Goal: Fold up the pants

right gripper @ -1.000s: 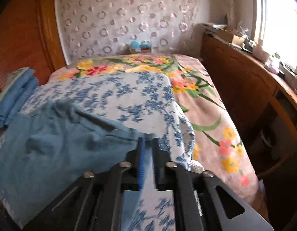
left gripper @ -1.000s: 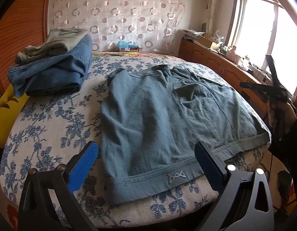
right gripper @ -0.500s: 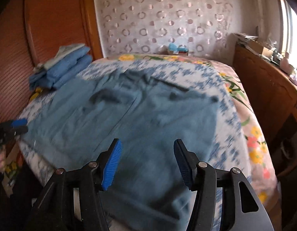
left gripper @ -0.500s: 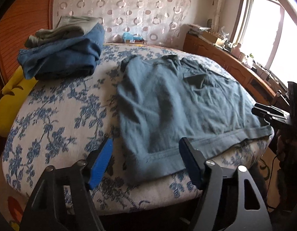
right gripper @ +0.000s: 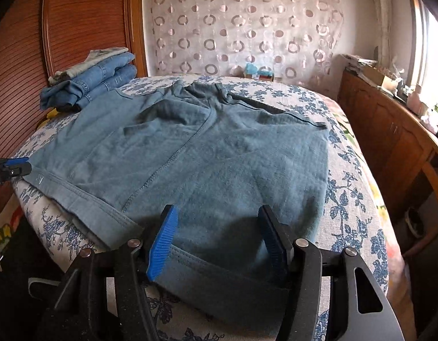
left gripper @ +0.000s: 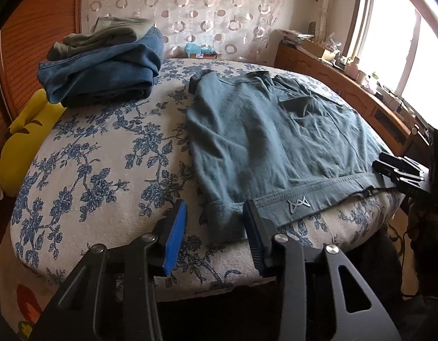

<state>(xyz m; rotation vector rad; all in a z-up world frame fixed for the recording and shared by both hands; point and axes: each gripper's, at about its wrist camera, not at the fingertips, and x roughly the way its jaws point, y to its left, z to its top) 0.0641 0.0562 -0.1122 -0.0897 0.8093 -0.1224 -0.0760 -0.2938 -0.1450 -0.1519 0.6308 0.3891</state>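
Blue-grey pants [left gripper: 270, 142] lie spread flat on the bed, waistband along the near edge. My left gripper [left gripper: 214, 221] is open, its blue-padded fingers straddling the waistband's left corner. My right gripper [right gripper: 217, 236] is open, low over the waistband at the pants' right side [right gripper: 219, 170]. The right gripper shows at the far right of the left wrist view [left gripper: 400, 170]; the left gripper shows at the left edge of the right wrist view [right gripper: 11, 167].
Folded jeans with an olive garment on top [left gripper: 105, 65] are stacked at the bed's far left, also in the right wrist view [right gripper: 91, 82]. A yellow cushion [left gripper: 25, 139] lies beside the bed [left gripper: 91, 170]. A wooden cabinet [right gripper: 389, 130] runs along the window side.
The right gripper opened, letting go of the pants, and dropped to the waistband. The left gripper narrowed and moved in onto the waistband's left corner.
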